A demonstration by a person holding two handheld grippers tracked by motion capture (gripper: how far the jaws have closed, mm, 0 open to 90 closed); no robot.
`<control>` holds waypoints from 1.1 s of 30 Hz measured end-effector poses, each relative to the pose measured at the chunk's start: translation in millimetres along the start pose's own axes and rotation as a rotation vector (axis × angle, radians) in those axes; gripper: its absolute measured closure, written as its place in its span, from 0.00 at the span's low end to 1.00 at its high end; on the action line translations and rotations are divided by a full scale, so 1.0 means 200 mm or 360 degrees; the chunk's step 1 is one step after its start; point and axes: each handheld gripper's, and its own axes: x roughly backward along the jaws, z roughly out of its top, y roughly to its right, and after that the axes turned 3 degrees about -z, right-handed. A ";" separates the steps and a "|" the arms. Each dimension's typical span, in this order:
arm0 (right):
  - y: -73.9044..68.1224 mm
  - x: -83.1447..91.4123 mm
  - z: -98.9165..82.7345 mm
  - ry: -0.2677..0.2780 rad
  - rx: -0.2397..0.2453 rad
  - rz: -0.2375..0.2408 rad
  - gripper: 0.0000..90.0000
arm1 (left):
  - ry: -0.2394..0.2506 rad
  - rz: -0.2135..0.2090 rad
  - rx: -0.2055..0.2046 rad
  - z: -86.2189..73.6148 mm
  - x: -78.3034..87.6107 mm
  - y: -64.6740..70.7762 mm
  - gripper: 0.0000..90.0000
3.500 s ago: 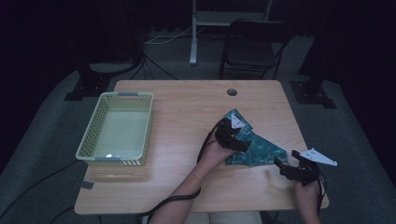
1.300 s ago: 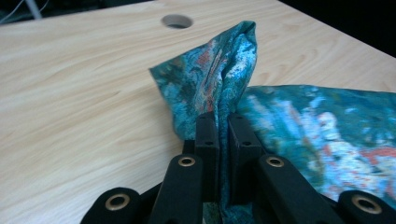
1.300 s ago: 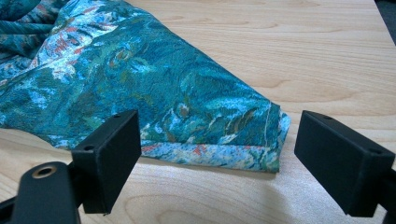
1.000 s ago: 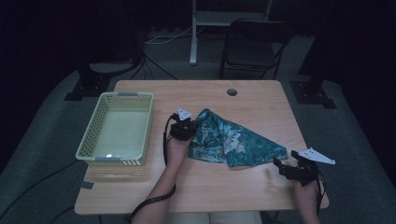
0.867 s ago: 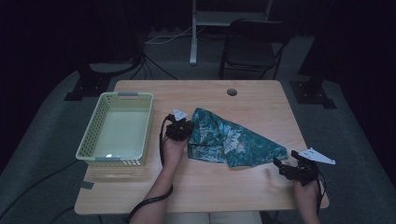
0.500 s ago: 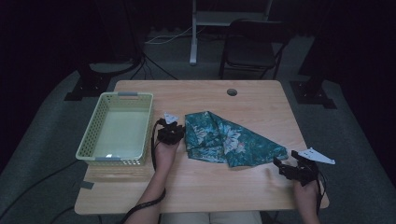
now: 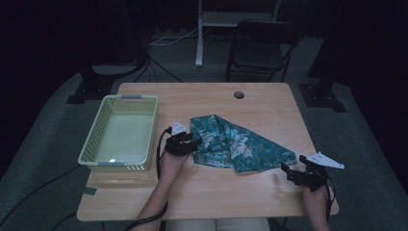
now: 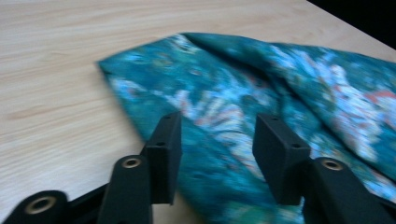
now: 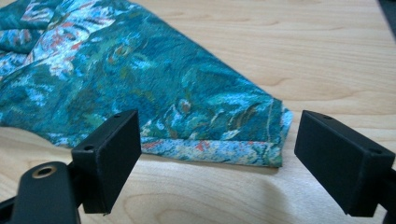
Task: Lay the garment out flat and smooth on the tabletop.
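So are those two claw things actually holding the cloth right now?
No. Both the left gripper and right gripper have open jaws, poised at the teal cloth without pinching it.

the teal floral-print cloth (image 7: 235,144) lies crumpled and folded over itself on my table, stretched from mid-table toward the right front. its left end bunches in layered folds; its right end tapers to a flat folded corner showing a paler hemmed edge (image 9: 219,151).

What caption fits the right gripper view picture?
Open right claw faces the folded corner of a teal patterned cloth on the wooden table.
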 end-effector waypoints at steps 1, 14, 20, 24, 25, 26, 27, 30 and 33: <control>0.00 0.00 0.00 0.0001 -0.0009 0.0024 0.15 | -0.0013 -0.0021 -0.0013 0.00 0.00 0.02 0.58; -0.16 0.00 0.21 -0.0004 0.0098 0.0768 0.14 | -0.0111 -0.0103 -0.0168 0.04 -0.06 0.17 0.58; -0.38 -0.10 0.27 -0.0164 0.0418 0.0824 0.26 | -0.0231 0.0016 -0.0250 0.03 -0.13 0.23 0.58; -0.48 -0.18 0.27 -0.0247 0.0580 0.0795 0.28 | -0.0275 -0.0013 -0.0269 0.02 -0.17 0.24 0.58; -0.50 -0.19 0.26 -0.0267 0.0608 0.0785 0.29 | -0.0288 -0.0010 -0.0263 0.01 -0.18 0.24 0.58; -0.52 -0.21 0.26 -0.0281 0.0627 0.0784 0.33 | -0.0300 -0.0010 -0.0263 0.01 -0.18 0.24 0.58; -0.53 -0.23 0.25 -0.0293 0.0643 0.0794 0.35 | -0.0311 -0.0020 -0.0264 0.00 -0.18 0.24 0.58; -0.55 -0.26 0.24 -0.0337 0.0699 0.0755 0.38 | -0.0343 -0.0029 -0.0275 -0.01 -0.19 0.23 0.58; -0.56 -0.29 0.22 -0.0365 0.0739 0.0711 0.43 | -0.0337 -0.0034 -0.0259 -0.01 -0.18 0.21 0.59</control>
